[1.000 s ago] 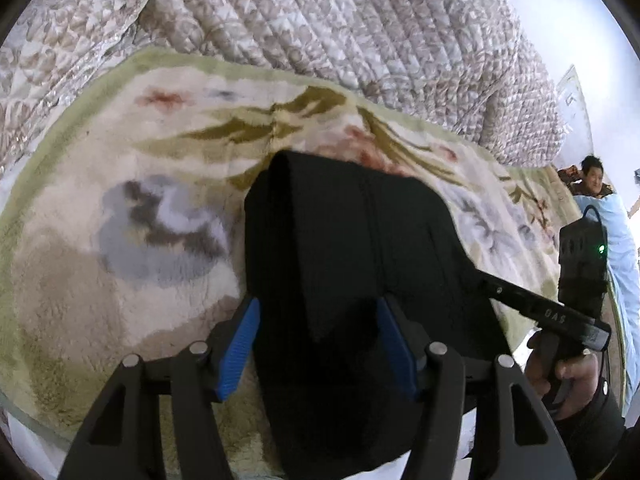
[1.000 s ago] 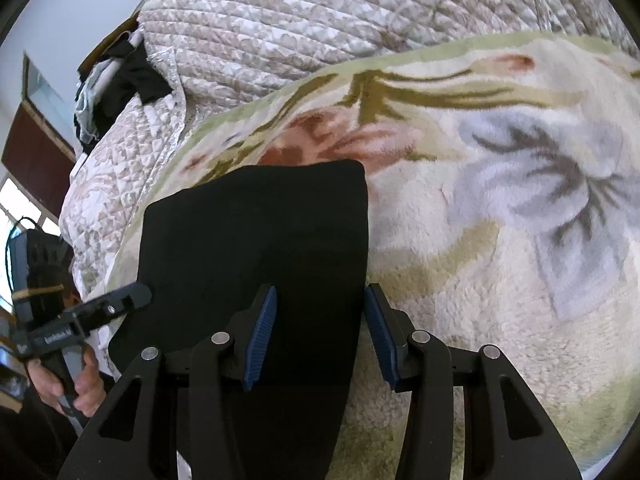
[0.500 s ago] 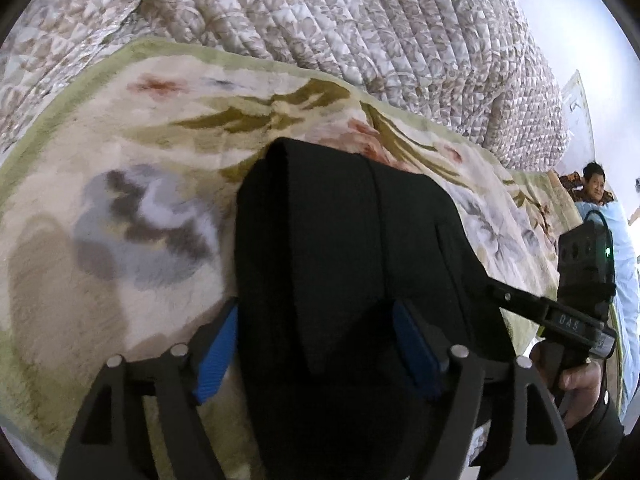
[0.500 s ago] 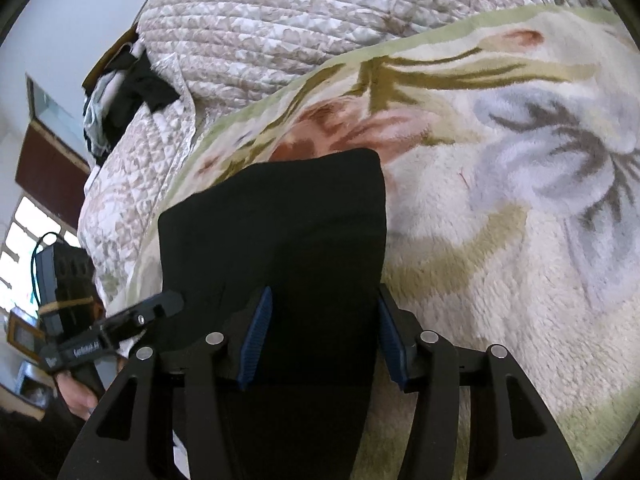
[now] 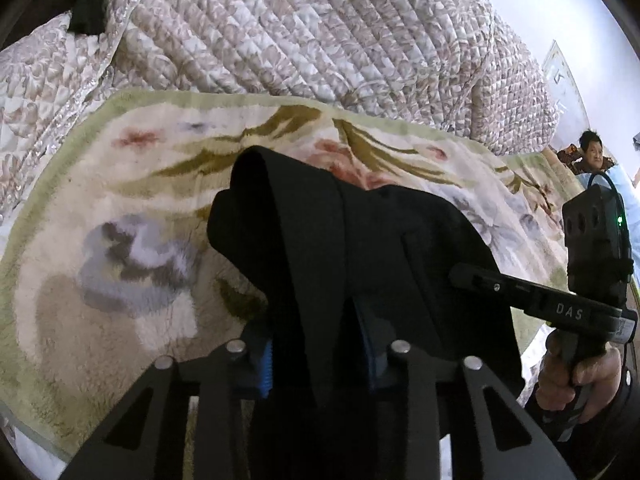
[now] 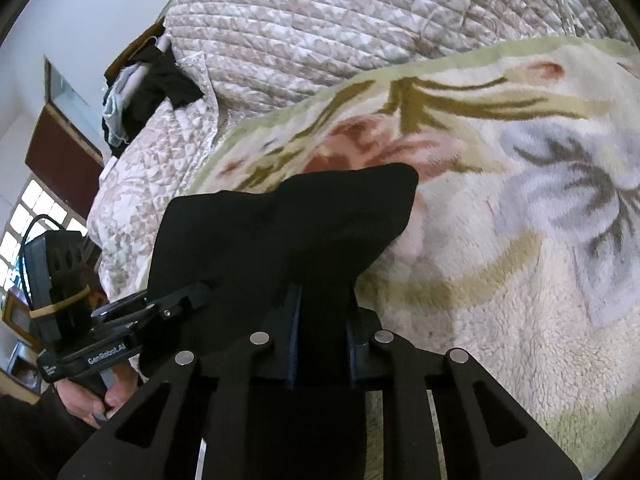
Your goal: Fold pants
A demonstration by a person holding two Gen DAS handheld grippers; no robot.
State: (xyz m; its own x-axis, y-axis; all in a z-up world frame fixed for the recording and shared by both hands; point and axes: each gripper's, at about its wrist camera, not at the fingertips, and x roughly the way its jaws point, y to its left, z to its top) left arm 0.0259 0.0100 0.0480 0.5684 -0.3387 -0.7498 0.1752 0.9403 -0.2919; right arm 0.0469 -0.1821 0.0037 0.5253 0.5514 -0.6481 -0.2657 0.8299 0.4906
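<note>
The black pants [image 5: 360, 240] lie folded on a floral fleece blanket [image 5: 120, 260], their near end bunched and raised. My left gripper [image 5: 316, 340] is closing, and its blue pads pinch the near left edge of the fabric. My right gripper [image 6: 322, 320] is closing too, its pads pressing on the near right edge of the pants [image 6: 272, 240]. Each gripper appears in the other's view: the right gripper [image 5: 460, 272] reaches into the cloth from the right, and the left gripper [image 6: 192, 296] from the left. A hand [image 5: 576, 380] holds the right one.
A quilted bedspread [image 5: 300, 40] rises behind the blanket [image 6: 520, 200]. Dark clothes [image 6: 148, 88] are piled at the far left by a wooden cabinet [image 6: 60, 160]. A person [image 5: 590, 156] sits at the far right. The bed's edge is just below the grippers.
Both pairs of jaws have narrowed from wide apart to pinching the pants' near edge. The fabric, flat before, now bunches and lifts off the blanket.
</note>
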